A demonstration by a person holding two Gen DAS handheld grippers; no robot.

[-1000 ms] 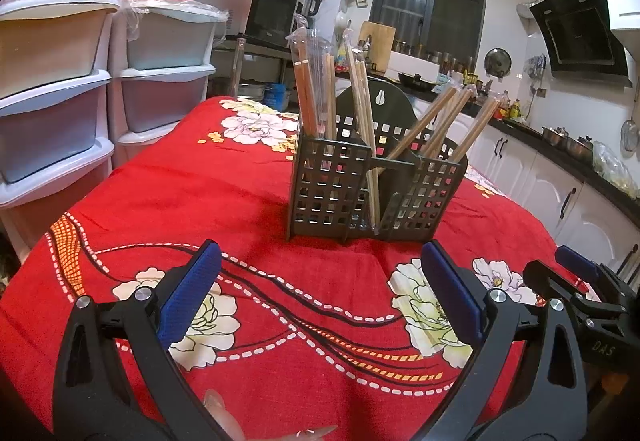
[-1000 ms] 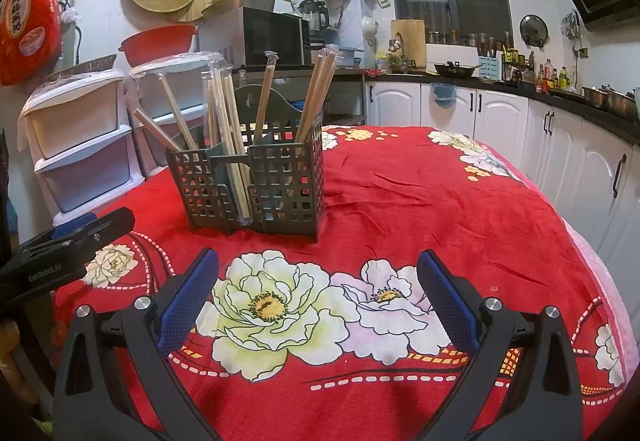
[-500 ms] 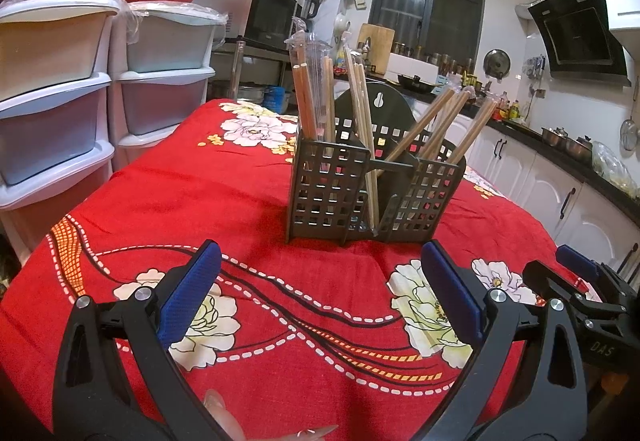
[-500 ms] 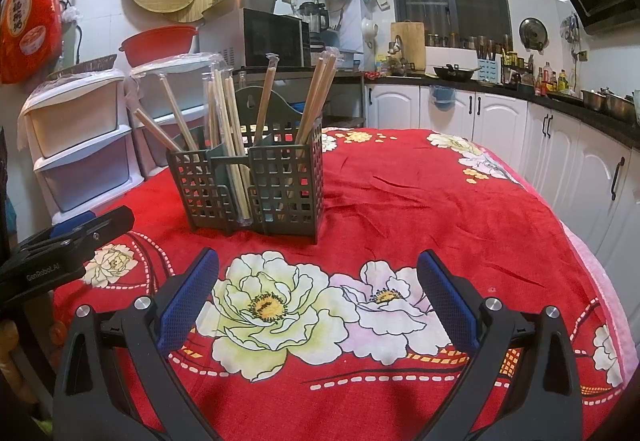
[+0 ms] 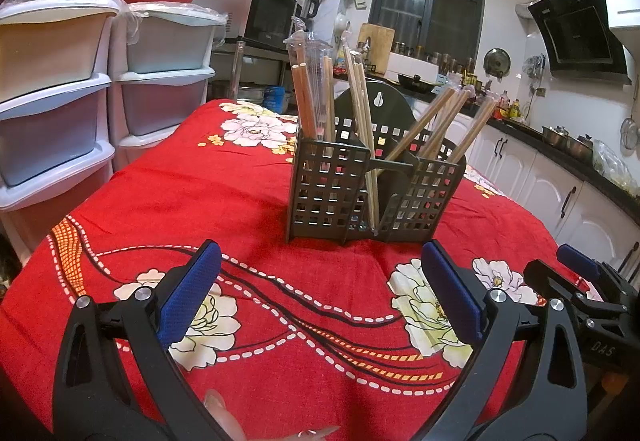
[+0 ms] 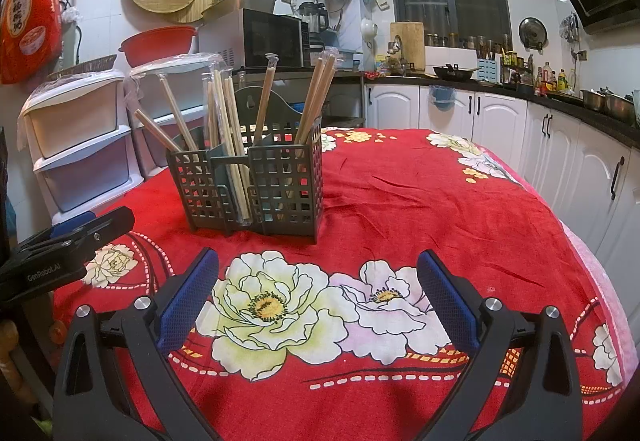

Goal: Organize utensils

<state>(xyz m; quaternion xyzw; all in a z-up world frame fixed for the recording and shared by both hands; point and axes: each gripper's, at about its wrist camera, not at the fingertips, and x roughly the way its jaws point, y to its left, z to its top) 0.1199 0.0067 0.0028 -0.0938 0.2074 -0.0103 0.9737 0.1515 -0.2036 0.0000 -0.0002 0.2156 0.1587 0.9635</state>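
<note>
Holding unchanged | left claw (image 5: 320,295), right claw (image 6: 318,297) wide open, empty | chopsticks (image 6: 228,121) all in rack (image 6: 280,185), mid-tabletop (image 6: 440,201) | sorting apparently done

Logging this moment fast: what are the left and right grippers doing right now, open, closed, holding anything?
Left gripper: open, holding nothing, above the red tablecloth.
Right gripper: open, holding nothing.

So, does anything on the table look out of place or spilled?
Nothing stands out. The chopsticks all sit inside the black holder, some leaning, none lying on the red tablecloth. Both grippers are open and empty.
</note>
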